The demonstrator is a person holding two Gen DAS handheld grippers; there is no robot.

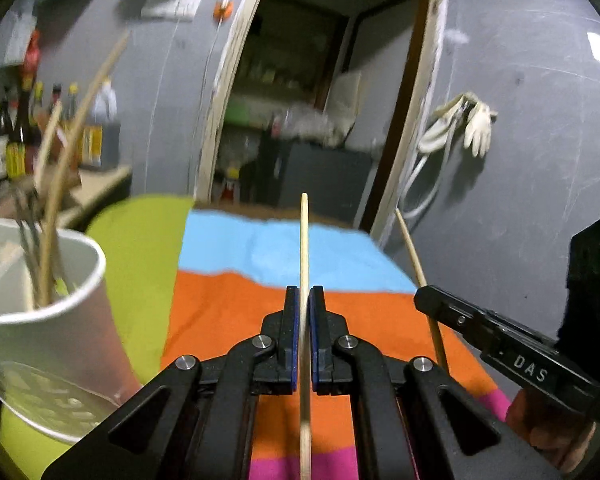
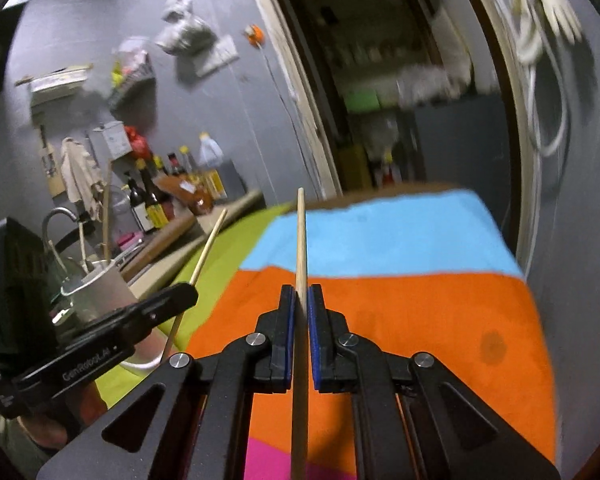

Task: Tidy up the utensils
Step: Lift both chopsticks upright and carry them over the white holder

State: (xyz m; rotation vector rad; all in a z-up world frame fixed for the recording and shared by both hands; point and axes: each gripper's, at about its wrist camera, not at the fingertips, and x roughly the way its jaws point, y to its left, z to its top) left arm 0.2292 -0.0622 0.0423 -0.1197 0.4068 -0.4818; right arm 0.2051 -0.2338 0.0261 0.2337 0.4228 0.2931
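Note:
My left gripper [image 1: 304,294] is shut on a wooden chopstick [image 1: 304,240] that sticks up past its pads, held above the striped cloth [image 1: 236,312]. My right gripper [image 2: 301,294] is shut on a second wooden chopstick [image 2: 300,236] in the same way. Each gripper shows in the other's view: the right one [image 1: 424,296] at the right with its chopstick [image 1: 414,260], the left one [image 2: 188,294] at the left with its chopstick [image 2: 208,248]. A white utensil cup [image 1: 48,332] holding several sticks stands at the left, also seen in the right wrist view [image 2: 104,292].
The cloth has green, blue, orange and pink bands [image 2: 400,312]. Behind the cup is a counter with bottles [image 1: 16,140] and a faucet [image 2: 58,218]. An open doorway [image 1: 312,100] and a grey wall with hanging gloves [image 1: 476,124] lie ahead.

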